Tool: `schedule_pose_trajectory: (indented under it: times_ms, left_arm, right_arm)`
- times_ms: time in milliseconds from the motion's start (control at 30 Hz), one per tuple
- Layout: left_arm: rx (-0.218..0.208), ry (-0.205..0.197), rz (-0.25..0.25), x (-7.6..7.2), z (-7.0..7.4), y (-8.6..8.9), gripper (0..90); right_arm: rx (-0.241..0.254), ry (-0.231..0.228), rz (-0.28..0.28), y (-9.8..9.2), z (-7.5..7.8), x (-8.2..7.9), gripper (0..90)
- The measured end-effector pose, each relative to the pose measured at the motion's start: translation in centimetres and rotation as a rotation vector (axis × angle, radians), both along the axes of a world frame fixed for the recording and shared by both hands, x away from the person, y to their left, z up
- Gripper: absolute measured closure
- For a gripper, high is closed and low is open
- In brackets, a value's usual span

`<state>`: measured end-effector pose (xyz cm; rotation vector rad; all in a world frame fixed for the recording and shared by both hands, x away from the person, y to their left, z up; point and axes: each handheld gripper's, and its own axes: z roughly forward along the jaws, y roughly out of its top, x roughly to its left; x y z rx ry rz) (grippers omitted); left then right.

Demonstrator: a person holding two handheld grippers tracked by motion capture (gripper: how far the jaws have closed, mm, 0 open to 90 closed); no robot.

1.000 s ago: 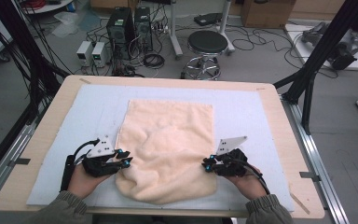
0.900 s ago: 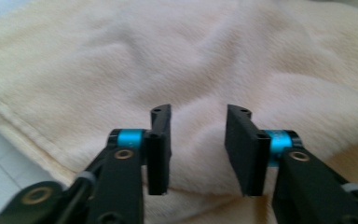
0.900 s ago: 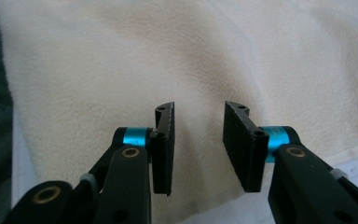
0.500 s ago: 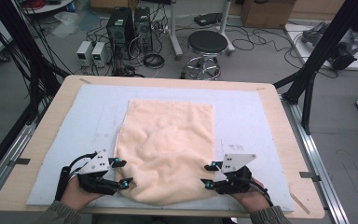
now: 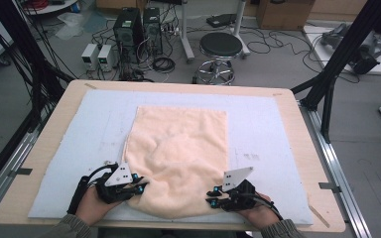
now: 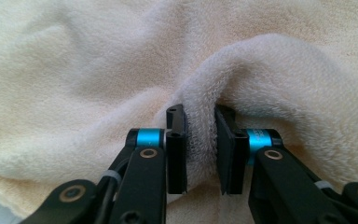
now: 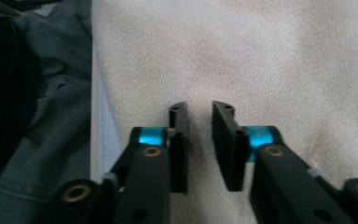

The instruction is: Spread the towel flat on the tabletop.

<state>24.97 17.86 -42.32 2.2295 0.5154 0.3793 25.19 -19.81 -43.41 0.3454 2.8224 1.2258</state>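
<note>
A peach towel (image 5: 178, 148) lies on the pale blue mat (image 5: 268, 129), flat at the far end and rumpled toward me. My left gripper (image 5: 141, 187) is at the towel's near left edge. In the left gripper view, my left gripper (image 6: 200, 149) has just been closing and now pinches a raised fold of the towel (image 6: 98, 70). My right gripper (image 5: 212, 196) is at the near right edge. In the right gripper view, my right gripper (image 7: 199, 144) has also just been closing, with the towel (image 7: 261, 56) caught between its pads.
The mat covers a wooden table (image 5: 54, 129). A grey-green sleeve (image 7: 42, 116) hangs just beyond the table's near edge. Behind the table, on the floor, stand a black stool (image 5: 221, 47), computer towers (image 5: 134, 25) and cables.
Both hands have drawn back toward the table's near edge, along the towel's sides. The towel's near end has bunched up between the two grippers.
</note>
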Motion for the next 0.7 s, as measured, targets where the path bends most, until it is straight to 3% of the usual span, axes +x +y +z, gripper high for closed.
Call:
schedule_pose_trajectory:
  times_ms: [167,300,500,633,700]
  left_arm:
    - [-0.061,-0.018,0.050,0.2,1.0,1.1,78.3]
    - [-0.100,-0.020,0.110,1.6,1.8,1.8,78.6]
    - [-0.173,-0.062,0.257,6.6,4.5,1.2,79.0]
    - [-0.129,-0.068,0.345,11.1,5.5,0.2,78.9]
    - [-0.114,-0.032,0.384,13.0,5.2,-0.1,78.2]
  right_arm:
    - [0.025,-0.016,-0.020,-0.4,0.8,0.1,85.0]
    - [0.054,-0.060,-0.079,-0.9,2.4,1.4,85.9]
    - [0.072,-0.115,-0.196,-1.1,5.9,6.0,86.0]
    - [0.054,-0.116,-0.279,-0.9,7.6,10.4,86.0]
    - [0.065,-0.085,-0.327,-1.0,7.4,12.6,85.9]
